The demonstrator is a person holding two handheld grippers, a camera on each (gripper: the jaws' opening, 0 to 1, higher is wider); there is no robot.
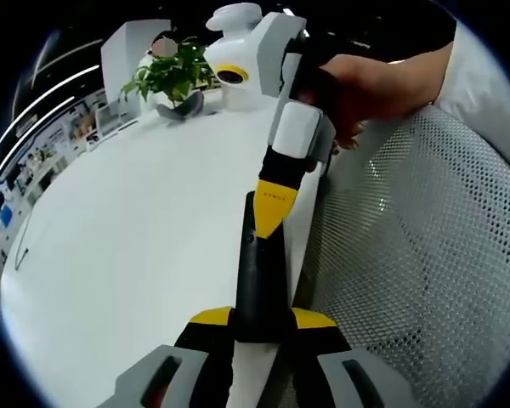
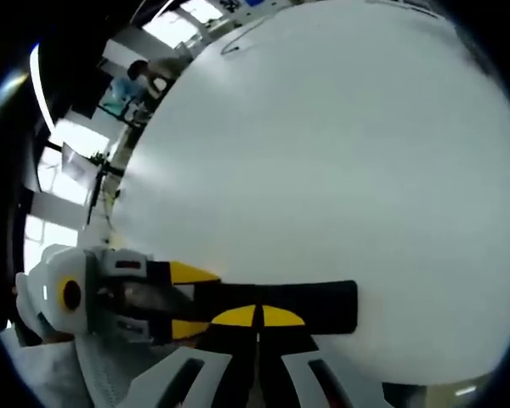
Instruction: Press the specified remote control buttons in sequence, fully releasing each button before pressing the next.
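The tabletop is a wide, smooth, matte white slab with a rounded edge. Beside that edge in the left gripper view sits a chair of pale grey perforated mesh. Far back on the tabletop stands a leafy green plant in a grey pot.

The remote is a slim, matte black bar. In the left gripper view its long axis runs straight away from the camera, along the tabletop's edge; in the right gripper view it lies crosswise over the white surface.

The left hand-held gripper has its 2 yellow-tipped jaws closed on the remote's near end. The right hand-held gripper, a glossy white body tapering to a yellow tip and held by a hand, has its jaws together, empty, tip touching the remote's upper face.
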